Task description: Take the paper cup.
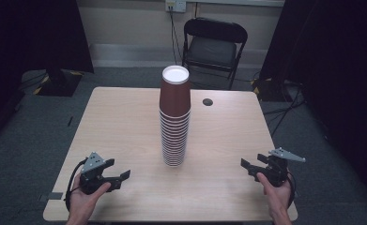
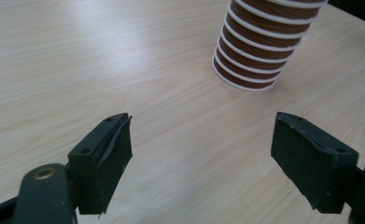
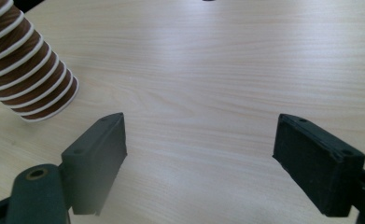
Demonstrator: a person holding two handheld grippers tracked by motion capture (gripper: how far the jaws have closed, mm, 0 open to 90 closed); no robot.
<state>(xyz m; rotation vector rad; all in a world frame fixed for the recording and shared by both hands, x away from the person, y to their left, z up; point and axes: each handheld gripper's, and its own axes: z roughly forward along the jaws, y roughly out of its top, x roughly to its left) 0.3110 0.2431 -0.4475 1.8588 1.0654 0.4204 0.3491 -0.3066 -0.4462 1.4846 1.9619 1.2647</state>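
- Table point(image 1: 125, 122): light wood top with rounded corners, standing on grey carpet.
- Hole point(image 1: 207, 101): small, dark and round, set in the tabletop near its far edge, right of centre.
- Chair point(image 1: 214, 44): black, folding, beyond the table's far edge and facing it, well apart from it.
- Socket point(image 1: 175, 5): on the pale back wall, with a cable hanging down from it beside the chair.
- Curtains point(image 1: 31, 33): dark, at both sides of the room.

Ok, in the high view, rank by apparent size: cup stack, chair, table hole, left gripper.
1. chair, though it stands farther off
2. cup stack, close to the chair in size
3. left gripper
4. table hole
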